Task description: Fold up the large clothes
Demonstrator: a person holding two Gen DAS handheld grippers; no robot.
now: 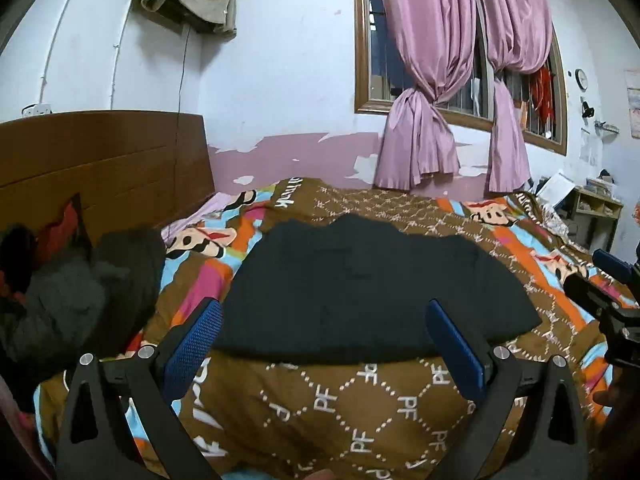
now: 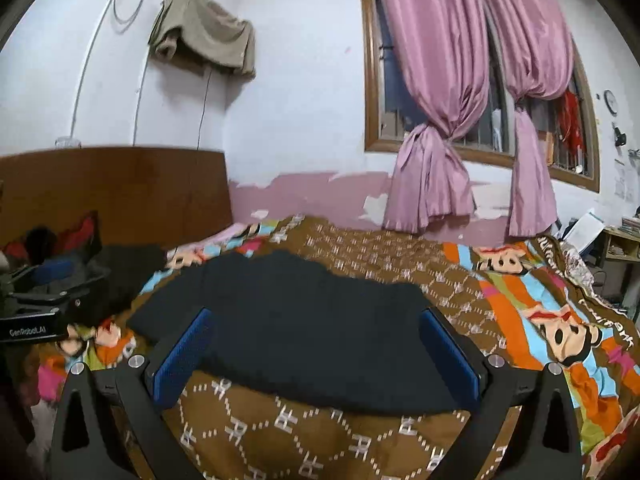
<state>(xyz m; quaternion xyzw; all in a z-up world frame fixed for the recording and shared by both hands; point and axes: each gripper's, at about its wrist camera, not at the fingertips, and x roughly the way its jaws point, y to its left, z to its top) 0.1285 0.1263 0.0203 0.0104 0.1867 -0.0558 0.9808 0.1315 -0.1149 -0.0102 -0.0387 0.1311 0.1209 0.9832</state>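
Left gripper (image 1: 324, 320) jaws wide apart, nothing held, hovering just short of the near hem. Right gripper (image 2: 316, 332) same: spread, empty, over the near edge too.

Black garment (image 1: 360, 292) lies flat on the patterned bedspread (image 1: 320, 400), straight ahead of both grippers, already looks partly folded into a rough rectangle. Long axis runs left-right across both views, so the near hem faces the grippers broadside. In the left view the garment sits centred to slightly right; in the right view (image 2: 304, 320) it sits centred to left. Each gripper is about equally near its own half, left corner for left, right corner for right.

Near hem is clean and raised a little off the bedspread, probably pinchable. Open bedspread in front of and beyond the garment, plenty of room to carry the hem forward. Left side tighter: dark clothes pile (image 1: 80, 280) near the garment's left edge, apart from it. Beyond: headboard (image 1: 100, 160), wall, pink curtains (image 1: 440, 80).
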